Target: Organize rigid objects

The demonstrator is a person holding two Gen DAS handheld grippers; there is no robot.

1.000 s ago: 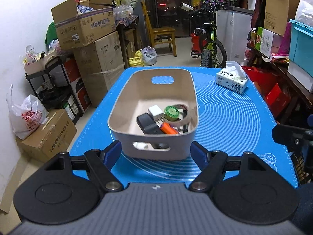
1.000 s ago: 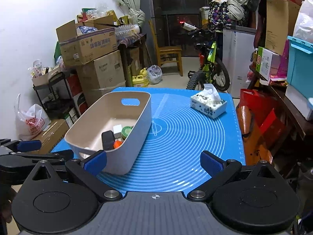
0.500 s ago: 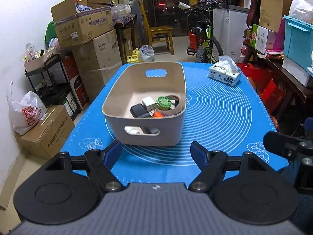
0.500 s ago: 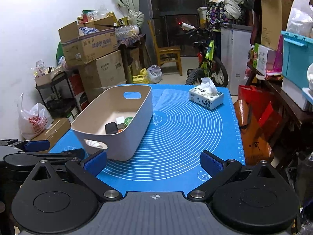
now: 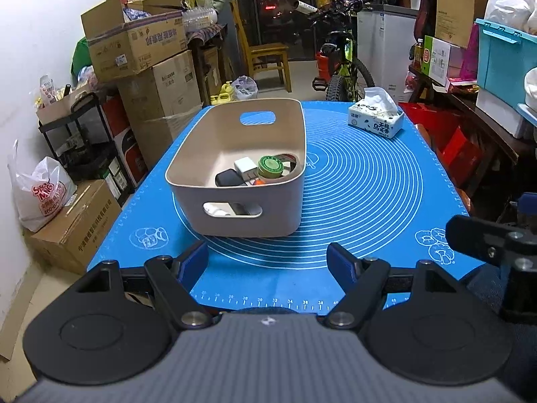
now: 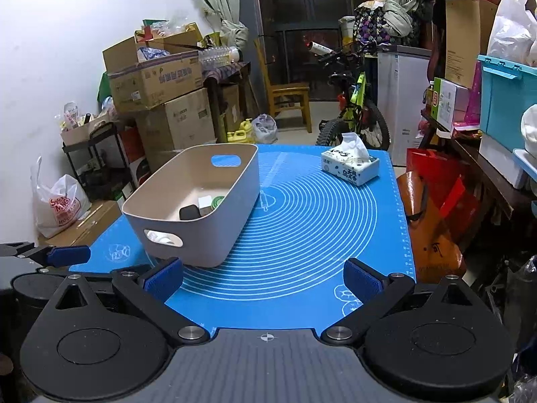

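Observation:
A beige bin point(image 5: 235, 154) point(image 6: 188, 215) with cut-out handles stands on the blue mat point(image 5: 362, 188) point(image 6: 302, 228). Inside lie several small items: a green-lidded tin point(image 5: 270, 165), a white block point(image 5: 245, 165), a black case point(image 5: 227, 178) and something orange point(image 5: 258, 183). My left gripper point(image 5: 267, 262) hangs open in front of the bin's near wall, above the mat's front edge, with nothing between its fingers. My right gripper point(image 6: 263, 277) is open too, to the right of the bin, and holds nothing. Its black body point(image 5: 490, 245) shows at the right of the left wrist view.
A tissue box point(image 5: 375, 121) point(image 6: 350, 166) sits at the mat's far right corner. Stacked cardboard boxes point(image 5: 147, 67) and a black rack point(image 5: 77, 134) stand left of the table. A bicycle point(image 5: 342, 67), a chair point(image 5: 268, 57) and red bags point(image 6: 436, 208) crowd the back and right.
Both grippers have drawn back from the bin toward the table's front edge, so the bin looks smaller and farther. Both stay open and hold nothing.

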